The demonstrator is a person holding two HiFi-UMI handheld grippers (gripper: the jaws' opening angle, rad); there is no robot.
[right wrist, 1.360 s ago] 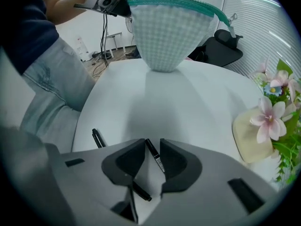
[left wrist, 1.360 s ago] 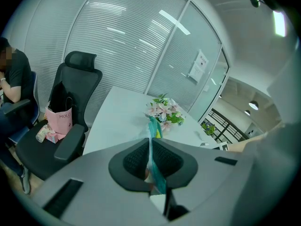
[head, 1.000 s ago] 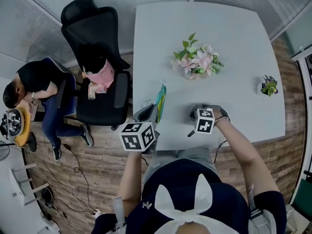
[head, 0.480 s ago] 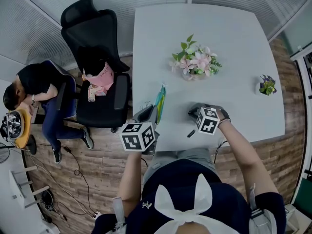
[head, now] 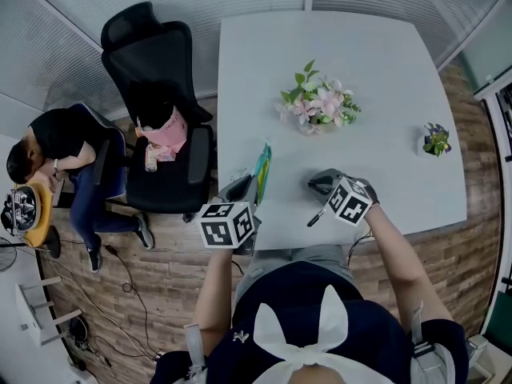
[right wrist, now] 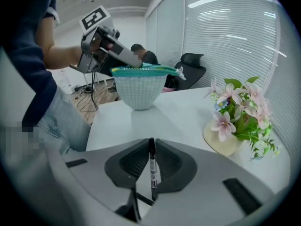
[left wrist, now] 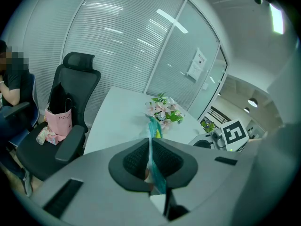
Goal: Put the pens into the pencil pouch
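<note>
A mesh pencil pouch (head: 262,165) with a teal zip edge stands near the table's front left edge. My left gripper (head: 246,189) is shut on its near end; in the left gripper view the pouch (left wrist: 153,140) runs up from between the pads. My right gripper (head: 318,184) hovers over the table's front edge, shut on a black pen (right wrist: 152,166) that stands upright between the pads. The pen's tail (head: 316,217) sticks out below that gripper. From the right gripper view the pouch (right wrist: 139,86) is ahead and to the left, its mouth nearly shut.
A pot of pink flowers (head: 318,106) sits mid-table, a small green plant (head: 436,140) near the right edge. A black office chair (head: 160,110) with a pink bag (head: 166,126) stands left of the white table (head: 376,62). A person (head: 56,146) sits further left.
My right gripper has risen off the table with the pen and rolled, its marker cube shifting right. The left gripper and pouch have stayed put.
</note>
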